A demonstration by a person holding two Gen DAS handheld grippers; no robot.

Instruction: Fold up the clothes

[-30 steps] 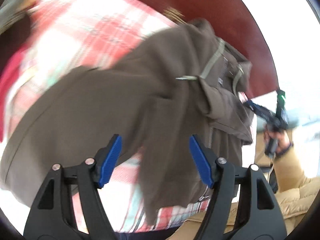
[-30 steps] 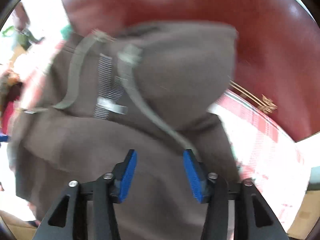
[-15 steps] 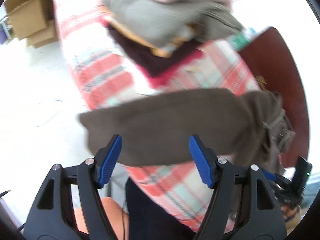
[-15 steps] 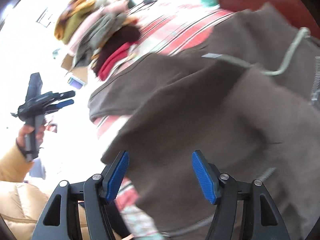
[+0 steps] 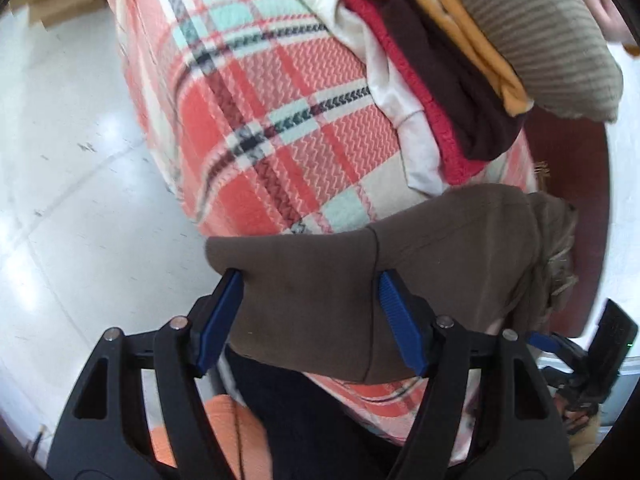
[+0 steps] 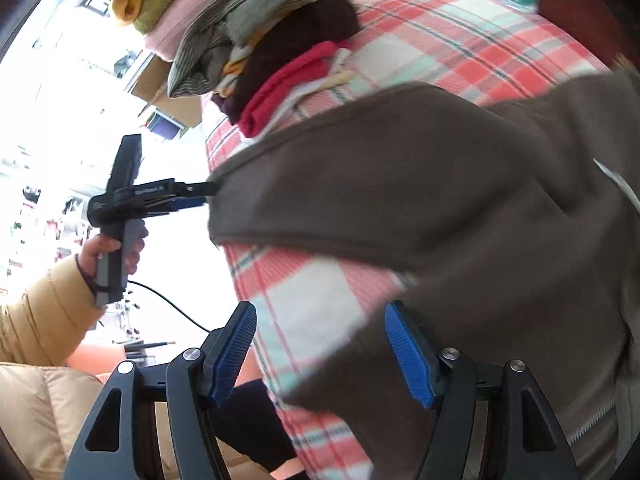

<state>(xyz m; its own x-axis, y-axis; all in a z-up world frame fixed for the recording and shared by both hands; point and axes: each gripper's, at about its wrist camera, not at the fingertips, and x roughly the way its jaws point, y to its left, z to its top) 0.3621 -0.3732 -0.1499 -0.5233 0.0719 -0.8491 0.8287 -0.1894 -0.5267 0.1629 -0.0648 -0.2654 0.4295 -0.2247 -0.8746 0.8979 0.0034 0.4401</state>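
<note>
Plaid blanket (image 5: 256, 148) covers the surface, clothes pile (image 5: 472, 60) at its far end. Left gripper (image 5: 310, 316), jaws spread, sits at the brown hoodie (image 5: 420, 264) sleeve end. Right gripper (image 6: 320, 348), also spread, hovers over the hoodie's body.

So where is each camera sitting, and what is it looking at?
Left wrist view: sits on the left gripper, looking along its open blue fingers at the brown garment on the plaid blanket, with the stack of folded clothes beyond; a dark trouser leg shows below.
Right wrist view: sits on the right gripper, looking across the brown garment toward the left hand, which holds the left gripper at the garment's edge; a tan sleeve shows.
Both views share the garment, blanket and clothes stack.
</note>
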